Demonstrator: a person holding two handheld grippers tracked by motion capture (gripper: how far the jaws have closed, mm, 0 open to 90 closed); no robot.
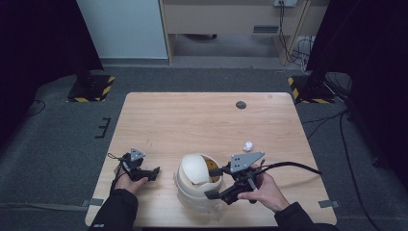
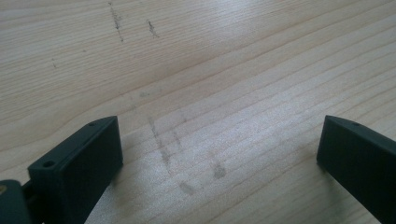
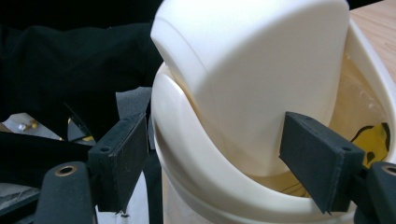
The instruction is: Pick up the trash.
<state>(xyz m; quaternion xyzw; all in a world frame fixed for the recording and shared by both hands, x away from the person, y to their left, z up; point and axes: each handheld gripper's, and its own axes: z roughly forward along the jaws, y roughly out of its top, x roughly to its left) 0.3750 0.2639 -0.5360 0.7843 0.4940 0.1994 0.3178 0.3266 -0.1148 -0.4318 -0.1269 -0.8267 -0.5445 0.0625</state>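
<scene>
A cream bin (image 1: 192, 192) with a tilted swing lid (image 1: 194, 167) stands at the table's near middle. The lid (image 3: 252, 70) is tipped, and something yellow with black marks (image 3: 376, 135) shows inside. My right gripper (image 1: 215, 183) is open at the bin's right side. In the right gripper view its jaws stand either side of the lid and rim (image 3: 187, 154), with the right gripper (image 3: 212, 140) holding nothing. My left gripper (image 1: 153, 172) rests low over bare wood left of the bin. It is open, and between the jaws of the left gripper (image 2: 219, 140) lies only scuffed table.
A small crumpled white ball (image 1: 247, 146) lies on the wooden table (image 1: 192, 120), just beyond my right gripper. A dark round cable hole (image 1: 241, 104) sits near the far edge. Grey carpet surrounds the table, with stand bases at both far corners.
</scene>
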